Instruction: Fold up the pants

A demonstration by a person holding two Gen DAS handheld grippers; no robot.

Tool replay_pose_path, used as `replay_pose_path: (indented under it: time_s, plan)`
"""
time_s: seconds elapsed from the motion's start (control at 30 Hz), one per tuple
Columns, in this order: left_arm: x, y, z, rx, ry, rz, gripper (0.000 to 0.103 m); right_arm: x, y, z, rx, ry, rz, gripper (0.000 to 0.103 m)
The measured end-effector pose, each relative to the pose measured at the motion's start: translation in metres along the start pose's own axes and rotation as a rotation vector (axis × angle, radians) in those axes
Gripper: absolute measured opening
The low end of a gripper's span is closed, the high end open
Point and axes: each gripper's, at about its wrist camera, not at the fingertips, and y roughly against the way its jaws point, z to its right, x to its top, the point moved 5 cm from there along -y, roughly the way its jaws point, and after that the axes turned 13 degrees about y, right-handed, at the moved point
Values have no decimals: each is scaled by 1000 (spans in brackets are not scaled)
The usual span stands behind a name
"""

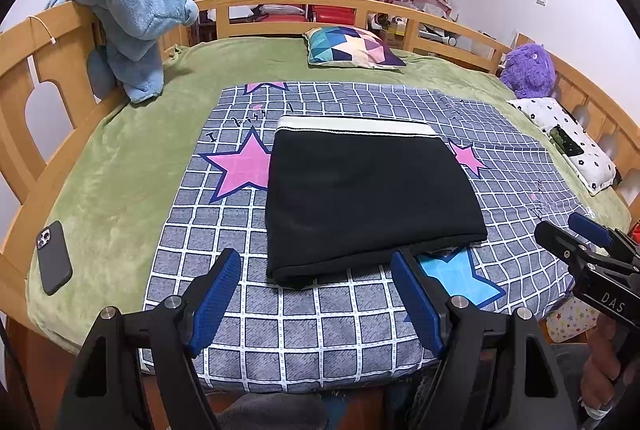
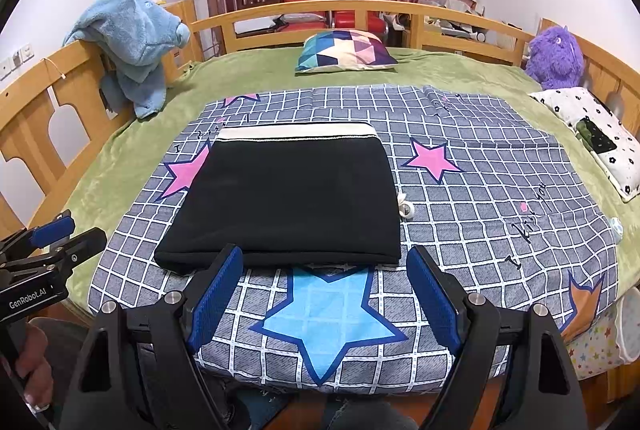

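Already the black pants [image 2: 288,198] lie folded into a neat rectangle on the checked quilt [image 2: 480,214]. The left gripper [image 1: 316,294] and the right gripper [image 2: 324,294] both hang apart, empty, just near it; little seems left to do.

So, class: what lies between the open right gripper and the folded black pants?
Only checked grey sheet with a blue star, in the right wrist view.

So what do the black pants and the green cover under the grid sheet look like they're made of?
Black pants: probably a thick, soft knit or fleece; matte, no sheen, folded edges plump and rounded, with a pale waistband. Green cover: looks like plush or velour; a short nap with light and dark brushed patches.
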Motion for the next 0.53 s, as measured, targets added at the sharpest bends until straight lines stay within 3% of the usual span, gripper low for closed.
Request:
replay_pose_path:
  time_s: [0.53]
  plan:
    - [1, -1, -3, -8, -3, 0, 76, 0, 0, 0, 1, 2, 0, 83]
